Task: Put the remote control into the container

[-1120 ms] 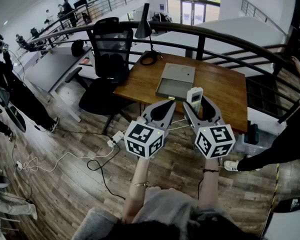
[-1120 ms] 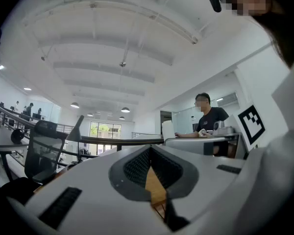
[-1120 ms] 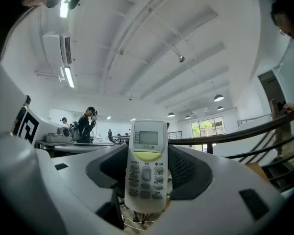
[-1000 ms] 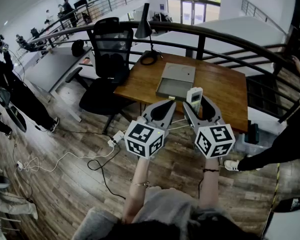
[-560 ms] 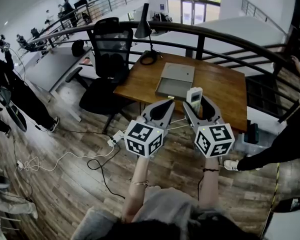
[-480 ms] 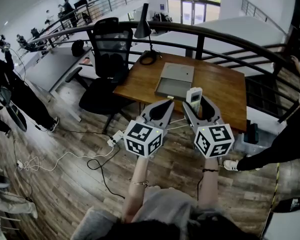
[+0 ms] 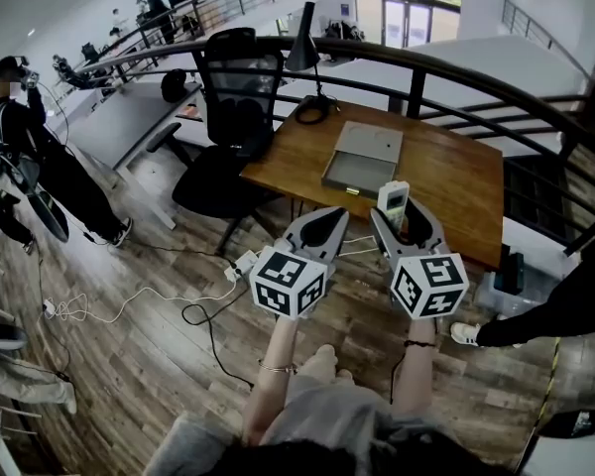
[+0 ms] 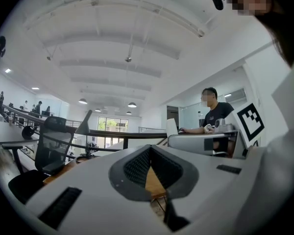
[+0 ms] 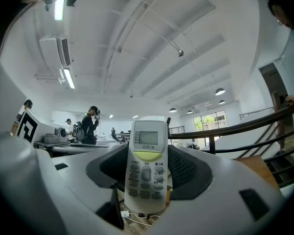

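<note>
A white remote control (image 7: 393, 200) (image 9: 147, 164) with a small screen and grey buttons stands upright between the jaws of my right gripper (image 7: 407, 228) (image 9: 146, 173), which is shut on it. My left gripper (image 7: 318, 229) (image 8: 148, 173) is beside it, jaws closed together with nothing in them. Both are held in the air over the wooden floor, short of the wooden table (image 7: 446, 172). The flat grey container (image 7: 363, 155) lies on that table, ahead of the grippers.
A black office chair (image 7: 231, 132) stands left of the table and a black desk lamp (image 7: 305, 58) at its far left corner. A dark railing (image 7: 456, 72) curves behind. Cables (image 7: 129, 300) trail on the floor. People stand at the left (image 7: 40, 152) and right edge (image 7: 565, 300).
The view has shifted slightly: table and container sit a little lower and to the right in the head view. Both grippers keep their pose, the remote still held.
</note>
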Demonstrator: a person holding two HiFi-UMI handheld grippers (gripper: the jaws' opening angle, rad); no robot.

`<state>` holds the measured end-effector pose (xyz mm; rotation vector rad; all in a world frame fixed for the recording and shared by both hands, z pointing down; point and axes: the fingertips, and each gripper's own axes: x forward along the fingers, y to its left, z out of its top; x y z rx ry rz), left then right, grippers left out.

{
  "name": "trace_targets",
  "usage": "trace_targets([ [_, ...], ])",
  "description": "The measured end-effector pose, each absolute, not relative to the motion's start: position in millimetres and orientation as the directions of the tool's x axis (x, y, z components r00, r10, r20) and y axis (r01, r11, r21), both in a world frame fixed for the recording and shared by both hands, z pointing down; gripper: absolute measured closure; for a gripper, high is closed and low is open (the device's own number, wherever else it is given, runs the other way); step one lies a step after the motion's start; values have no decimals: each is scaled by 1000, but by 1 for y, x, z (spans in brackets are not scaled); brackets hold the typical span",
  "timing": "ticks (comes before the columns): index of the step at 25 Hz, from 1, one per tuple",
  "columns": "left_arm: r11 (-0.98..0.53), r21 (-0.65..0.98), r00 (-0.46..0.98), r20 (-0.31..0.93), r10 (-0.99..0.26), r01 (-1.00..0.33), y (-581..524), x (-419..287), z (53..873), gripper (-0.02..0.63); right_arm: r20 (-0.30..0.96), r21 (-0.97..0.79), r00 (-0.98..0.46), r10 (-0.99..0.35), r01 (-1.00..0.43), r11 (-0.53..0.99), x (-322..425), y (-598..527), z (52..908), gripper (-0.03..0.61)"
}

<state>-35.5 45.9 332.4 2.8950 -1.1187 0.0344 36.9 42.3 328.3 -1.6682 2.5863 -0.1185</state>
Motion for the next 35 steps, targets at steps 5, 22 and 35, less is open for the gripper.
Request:
trace_targets([
  [5, -740, 24, 741, 34, -671, -672, 32, -37, 331, 611, -12, -95, -421, -907, -902, 420, 33, 29, 327, 316],
  [22, -786, 30, 786, 40, -616, -618, -43, -20, 333, 611, 19, -82, -387, -922, -920, 384, 43, -41, 328, 317],
  [35, -803, 53, 804, 49, -592, -594, -93, -28, 344, 611, 54, -70, -374, -926, -926, 370, 32, -89, 339, 316],
])
